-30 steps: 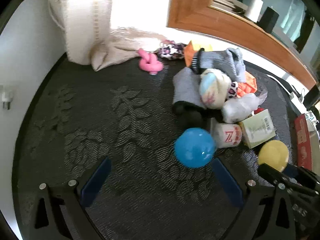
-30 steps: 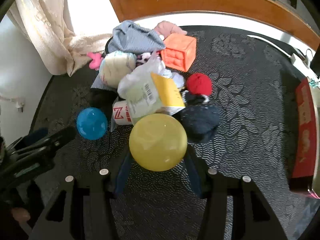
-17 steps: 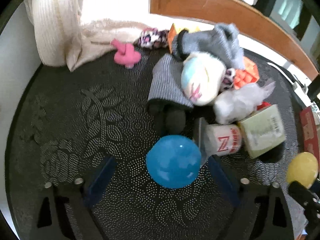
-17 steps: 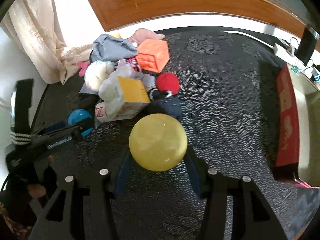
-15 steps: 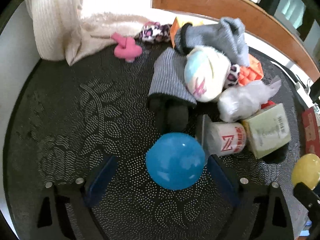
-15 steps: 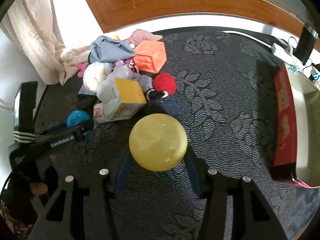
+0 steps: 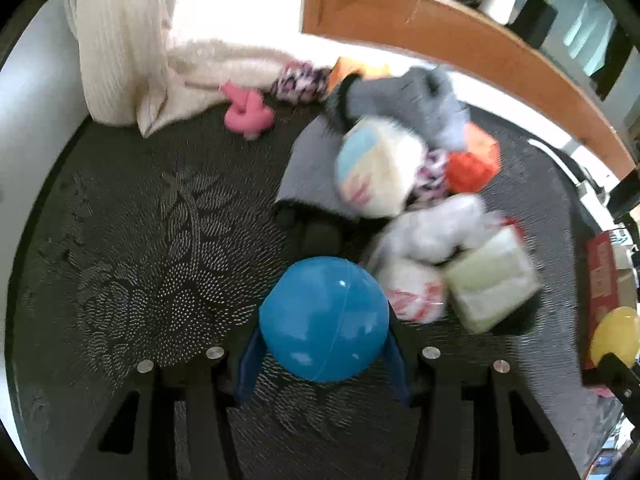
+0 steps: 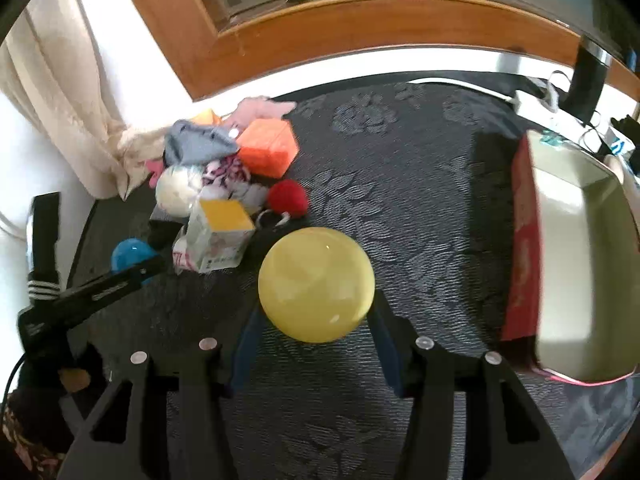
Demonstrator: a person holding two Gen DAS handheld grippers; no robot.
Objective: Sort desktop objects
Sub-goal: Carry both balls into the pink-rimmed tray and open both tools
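Left fingers: both blue pads of the left gripper [image 7: 324, 344] are pressed on the round glossy blue plastic ball [image 7: 324, 320], holding it just in front of the pile of mixed objects [image 7: 404, 184].
Right fingers: the right gripper [image 8: 316, 312] pinches the round glossy yellow plastic ball [image 8: 316, 284] between its pads, on the side of the pile nearer the open red-sided box [image 8: 568, 248].
Landmark: the pile sits on the dark patterned tablecloth [image 7: 140, 220]; the red-sided box is well apart from it.
Done so far: judging by the pictures, two balls are gripped and nothing shows inside the box yet.
Left to do: both balls need placing, and the pile is largely unsorted.
Count, balls: one blue, one yellow, one fuzzy red pom-pom ball [image 8: 287, 198] at the pile's edge.
Count, boxes: one orange cube [image 8: 268, 148], one pale carton with a yellow face [image 8: 224, 232].
Count, soft items: one grey sock [image 7: 400, 96], one white rolled bundle [image 7: 376, 172], one pink rubber toy [image 7: 246, 114] beyond the pile; others too blurred to count.
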